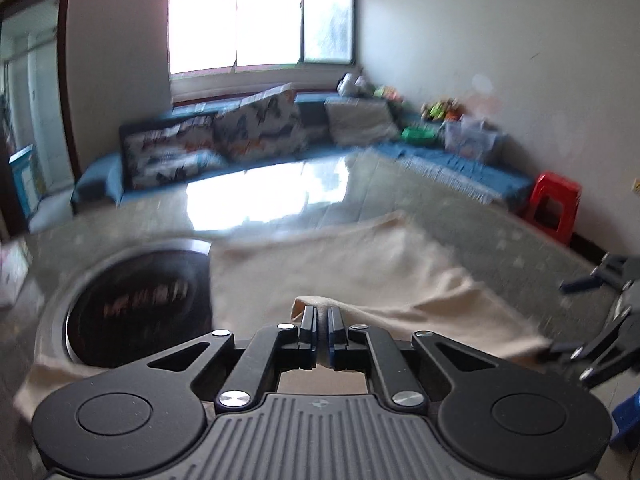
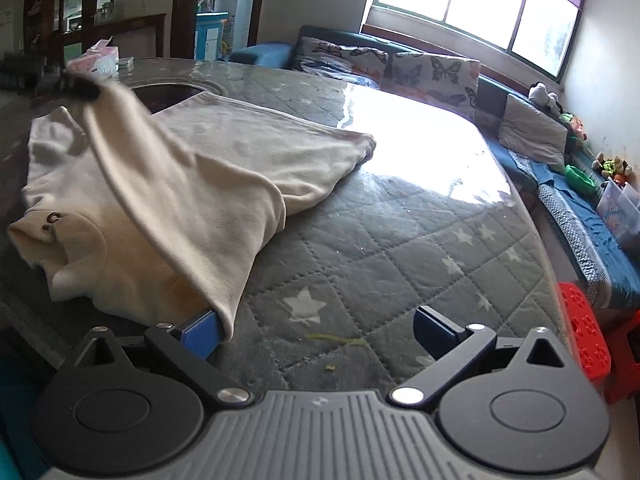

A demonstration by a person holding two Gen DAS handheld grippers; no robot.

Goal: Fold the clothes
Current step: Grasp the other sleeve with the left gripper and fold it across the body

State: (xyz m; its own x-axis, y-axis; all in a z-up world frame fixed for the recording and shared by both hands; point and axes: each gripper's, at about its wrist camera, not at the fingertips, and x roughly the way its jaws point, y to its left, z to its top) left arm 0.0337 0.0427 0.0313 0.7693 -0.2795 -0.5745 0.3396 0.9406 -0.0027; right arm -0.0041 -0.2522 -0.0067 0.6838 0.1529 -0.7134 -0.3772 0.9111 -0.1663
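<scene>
A cream sweater (image 2: 192, 168) lies on the quilted grey table cover (image 2: 400, 240). It also shows in the left wrist view (image 1: 360, 272). My left gripper (image 1: 323, 312) is shut on a fold of the sweater's edge and lifts it off the table; in the right wrist view it shows as a dark blur (image 2: 82, 88) at the raised corner. My right gripper (image 2: 316, 326) is open wide, low over the table. Its left blue fingertip (image 2: 202, 330) touches the sweater's near edge, which drapes over it. In the left wrist view the right gripper (image 1: 592, 320) sits at the far right.
A round dark cooktop (image 1: 140, 304) is set into the table, partly under the sweater. A tissue box (image 2: 98, 58) stands at the table's far left. A blue sofa with butterfly cushions (image 2: 400, 68) runs behind and to the right. Red stools (image 2: 592, 336) stand at the table's right edge.
</scene>
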